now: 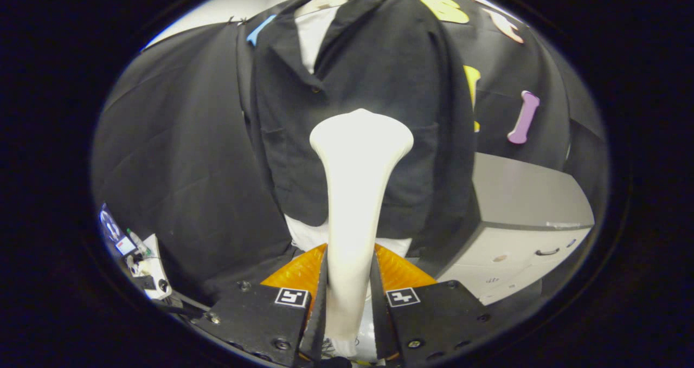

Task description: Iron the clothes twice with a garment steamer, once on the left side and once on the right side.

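A white garment steamer (355,194) stands upright between my fingers, its handle clamped by both of them. My gripper (349,297) is shut on that handle. The steamer's wide head reaches up in front of a black jacket (379,86) that hangs on a hanger over a white shirt (313,32). The head sits at about the jacket's middle, near the front opening below the lapels. Whether the head touches the cloth I cannot tell. The shirt's hem shows below the jacket's lower edge.
A grey-white cabinet (520,221) with drawers stands to the right of the jacket, close to its side. A small stand with devices and cables (135,254) sits low on the left. Black cloth walls surround the jacket.
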The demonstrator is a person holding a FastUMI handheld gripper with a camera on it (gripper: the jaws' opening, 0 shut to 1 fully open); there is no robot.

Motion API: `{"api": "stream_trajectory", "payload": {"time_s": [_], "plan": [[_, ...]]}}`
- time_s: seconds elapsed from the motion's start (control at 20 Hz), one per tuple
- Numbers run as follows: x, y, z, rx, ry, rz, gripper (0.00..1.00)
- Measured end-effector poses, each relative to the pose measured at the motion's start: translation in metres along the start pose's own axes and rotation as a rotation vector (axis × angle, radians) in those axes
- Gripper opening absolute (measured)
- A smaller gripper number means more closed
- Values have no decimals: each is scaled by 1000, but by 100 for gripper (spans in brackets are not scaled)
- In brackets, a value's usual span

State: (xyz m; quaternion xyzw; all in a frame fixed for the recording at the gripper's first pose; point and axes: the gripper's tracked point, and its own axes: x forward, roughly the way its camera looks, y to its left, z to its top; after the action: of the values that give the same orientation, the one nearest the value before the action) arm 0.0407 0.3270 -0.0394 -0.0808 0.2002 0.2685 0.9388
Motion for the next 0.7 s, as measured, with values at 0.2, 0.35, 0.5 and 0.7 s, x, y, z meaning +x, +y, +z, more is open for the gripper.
{"api": "stream_trajectory", "payload": {"time_s": [0.2,0.35,0.5,0.7], "plan": [[-47,-64,-7,62,-33,-55,39],[-72,-114,-26,114,-39,-100,39],[-107,-162,-48,168,-44,-142,39],[-164,-227,-76,205,-80,-211,39]]}}
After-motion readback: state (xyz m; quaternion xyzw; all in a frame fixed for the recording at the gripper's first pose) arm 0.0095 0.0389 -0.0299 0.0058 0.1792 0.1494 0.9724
